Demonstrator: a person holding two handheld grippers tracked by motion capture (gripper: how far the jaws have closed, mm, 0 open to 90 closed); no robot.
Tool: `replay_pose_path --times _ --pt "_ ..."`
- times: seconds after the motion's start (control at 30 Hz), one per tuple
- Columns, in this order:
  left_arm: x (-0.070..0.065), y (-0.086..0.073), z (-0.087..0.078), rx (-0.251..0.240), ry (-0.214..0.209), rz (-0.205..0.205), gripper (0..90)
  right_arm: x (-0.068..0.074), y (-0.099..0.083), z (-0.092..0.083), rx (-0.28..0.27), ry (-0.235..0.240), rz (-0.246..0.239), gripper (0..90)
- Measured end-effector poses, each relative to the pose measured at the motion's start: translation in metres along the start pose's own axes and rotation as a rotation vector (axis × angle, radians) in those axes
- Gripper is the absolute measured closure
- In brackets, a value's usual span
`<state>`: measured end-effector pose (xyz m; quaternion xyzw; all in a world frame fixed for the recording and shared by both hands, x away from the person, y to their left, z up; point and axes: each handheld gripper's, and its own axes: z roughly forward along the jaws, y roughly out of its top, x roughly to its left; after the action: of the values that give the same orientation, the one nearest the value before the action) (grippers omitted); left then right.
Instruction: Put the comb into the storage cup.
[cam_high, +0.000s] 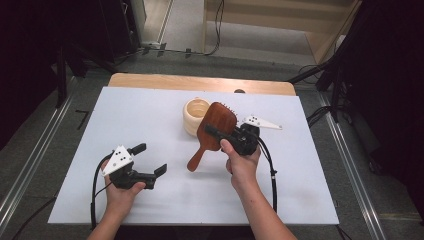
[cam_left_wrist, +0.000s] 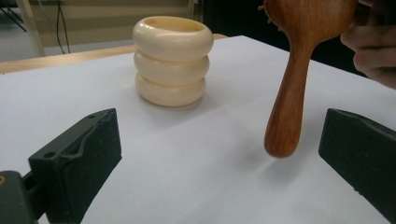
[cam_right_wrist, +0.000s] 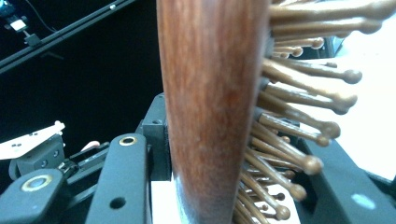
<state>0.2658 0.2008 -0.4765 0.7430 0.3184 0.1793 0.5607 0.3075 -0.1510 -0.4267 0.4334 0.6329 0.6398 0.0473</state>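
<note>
My right gripper (cam_high: 216, 131) is shut on the oval head of a brown wooden hairbrush (cam_high: 220, 117) and holds it tilted above the table, handle slanting down to the left. Close up, the brush back (cam_right_wrist: 210, 93) stands between the black jaws with its knobbed bristles pointing right. My left gripper (cam_high: 151, 159) is open and holds nothing, low over the table left of the handle's tip. Its two jaws stand wide apart (cam_left_wrist: 219, 135), and the handle (cam_left_wrist: 289, 93) hangs ahead, nearer the right jaw. A cream ribbed cup (cam_high: 194, 116) (cam_left_wrist: 172, 60) stands upright just behind the brush.
A white sheet (cam_high: 150, 110) covers the table, with a strip of bare wood (cam_high: 200, 82) along the far edge. Cables trail from both grippers toward the near edge. Dark stands and floor rails flank the table on both sides.
</note>
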Motion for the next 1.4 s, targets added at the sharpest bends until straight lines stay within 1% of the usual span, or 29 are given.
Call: replay_pose_path --times 0.1,0.2,0.33,0.37,0.43,0.57,0.63,0.67,0.8,0.87,0.9,0.93,0.97,1.03,1.23,1.3,1.4 --pt "0.005 -0.003 -0.007 0.003 0.017 0.007 0.0 -0.001 0.002 -0.001 -0.002 -0.001 -0.003 52.7" --pt "0.009 -0.006 -0.014 0.0 0.026 -0.004 0.0 -0.002 0.004 -0.002 -0.003 -0.003 -0.017 52.7" --pt "0.014 -0.009 -0.022 -0.002 0.047 0.0 0.0 -0.003 0.006 -0.003 -0.006 -0.01 -0.023 52.7" --pt "0.016 -0.01 -0.025 -0.009 0.055 0.0 0.0 -0.003 0.007 -0.004 -0.005 -0.013 -0.026 52.7" --pt "0.019 -0.011 -0.029 -0.012 0.056 -0.006 0.0 -0.004 0.008 -0.005 -0.006 -0.018 -0.028 52.7" --pt "0.024 -0.014 -0.036 -0.016 0.074 0.001 0.0 -0.006 0.011 -0.007 -0.007 -0.022 -0.031 52.6" --pt "0.027 -0.015 -0.04 -0.018 0.072 -0.008 0.0 -0.007 0.012 -0.008 -0.012 -0.026 -0.038 52.6" --pt "0.028 -0.016 -0.041 -0.019 0.078 -0.012 0.0 -0.008 0.013 -0.009 -0.012 -0.028 -0.035 52.6" --pt "0.032 -0.02 -0.047 -0.024 0.087 -0.027 0.0 -0.011 0.017 -0.012 -0.021 -0.035 -0.034 52.7" --pt "0.034 -0.02 -0.05 -0.029 0.094 -0.026 0.0 -0.013 0.019 -0.013 -0.024 -0.04 -0.038 52.7" --pt "0.035 -0.02 -0.051 -0.029 0.094 -0.023 0.0 -0.014 0.02 -0.014 -0.026 -0.04 -0.031 52.6" --pt "0.036 -0.02 -0.052 -0.027 0.098 -0.02 0.0 -0.015 0.021 -0.015 -0.031 -0.044 -0.039 52.7" --pt "0.037 -0.021 -0.054 -0.022 0.103 -0.017 0.0 -0.016 0.022 -0.015 -0.031 -0.045 -0.036 52.6" --pt "0.038 -0.022 -0.056 -0.02 0.105 -0.022 0.0 -0.017 0.024 -0.017 -0.034 -0.05 -0.038 52.7" --pt "0.039 -0.024 -0.061 -0.006 0.109 0.005 0.0 -0.022 0.031 -0.022 -0.038 -0.066 -0.049 52.6" --pt "0.04 -0.024 -0.063 -0.006 0.113 0.003 0.0 -0.023 0.032 -0.024 -0.042 -0.069 -0.047 52.6" --pt "0.043 -0.024 -0.065 -0.016 0.127 -0.019 0.6 -0.025 0.034 -0.026 -0.045 -0.077 -0.046 52.7"
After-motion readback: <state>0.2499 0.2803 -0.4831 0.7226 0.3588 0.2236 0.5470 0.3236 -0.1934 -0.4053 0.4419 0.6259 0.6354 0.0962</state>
